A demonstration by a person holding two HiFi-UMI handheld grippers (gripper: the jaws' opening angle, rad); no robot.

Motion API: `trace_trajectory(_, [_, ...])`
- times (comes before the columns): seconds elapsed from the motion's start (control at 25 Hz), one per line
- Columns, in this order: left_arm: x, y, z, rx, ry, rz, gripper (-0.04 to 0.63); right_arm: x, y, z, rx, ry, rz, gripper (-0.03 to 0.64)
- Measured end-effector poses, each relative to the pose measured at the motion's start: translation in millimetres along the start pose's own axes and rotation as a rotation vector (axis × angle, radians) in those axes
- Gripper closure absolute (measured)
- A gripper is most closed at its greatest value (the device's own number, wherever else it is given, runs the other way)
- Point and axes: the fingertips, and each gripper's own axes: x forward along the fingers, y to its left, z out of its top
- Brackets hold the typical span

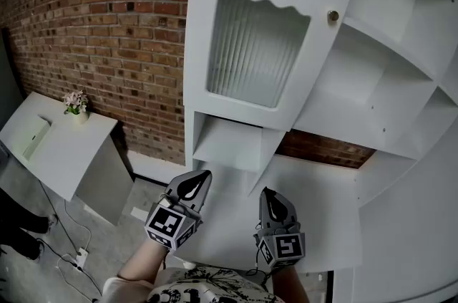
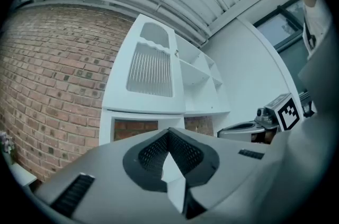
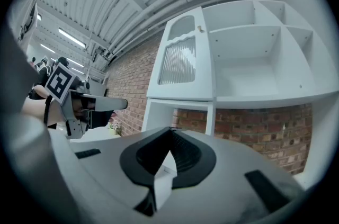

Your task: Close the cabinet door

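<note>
Brick wall [image 1: 107, 29] backs a white cabinet; its cabinet door [image 1: 254, 51] stands above the counter [image 1: 315, 208], up and ahead of both grippers.

On the left gripper [image 1: 195, 185] the jaws are pressed together on nothing, and the right gripper [image 1: 275, 207] has its jaws meeting empty too. Both hang low over the counter, well apart from the door. The door looks flush with its frame, though a slight gap cannot be ruled out. If there is one, a steady push with closed jaws beside the knob [image 1: 333, 16], off the glass, should seat it. Counted: two grippers, one door, two ribbed panes, one knob, one flower pot [image 1: 76, 105].
</note>
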Motion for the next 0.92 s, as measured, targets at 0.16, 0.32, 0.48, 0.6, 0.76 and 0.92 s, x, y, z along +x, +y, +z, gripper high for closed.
trace_trajectory(0.16, [0, -2, 2, 0.013, -0.002, -0.004, 0.586, -2, 0, -1, 0.014, 0.004, -0.005, 0.615])
trace_trajectory(0.32, [5, -10, 0, 0.018, 0.012, -0.029, 0.586, -1, -2, -5, 0.008, 0.008, -0.004, 0.614])
trace_trajectory(0.48, [8, -12, -1, 0.027, 0.012, -0.036, 0.586, 1, -3, -6, 0.005, 0.013, -0.001, 0.615])
trace_trajectory(0.6, [10, -9, 0, -0.007, 0.010, -0.035, 0.586, 3, -4, -8, 0.005, 0.018, 0.002, 0.615])
trace_trajectory(0.76, [13, -6, 3, -0.033, 0.001, -0.042, 0.586, 4, -3, -10, 0.013, 0.028, 0.008, 0.615])
trace_trajectory(0.92, [16, -6, 0, -0.001, 0.017, -0.035, 0.586, 7, -6, -10, -0.002, 0.024, 0.013, 0.615])
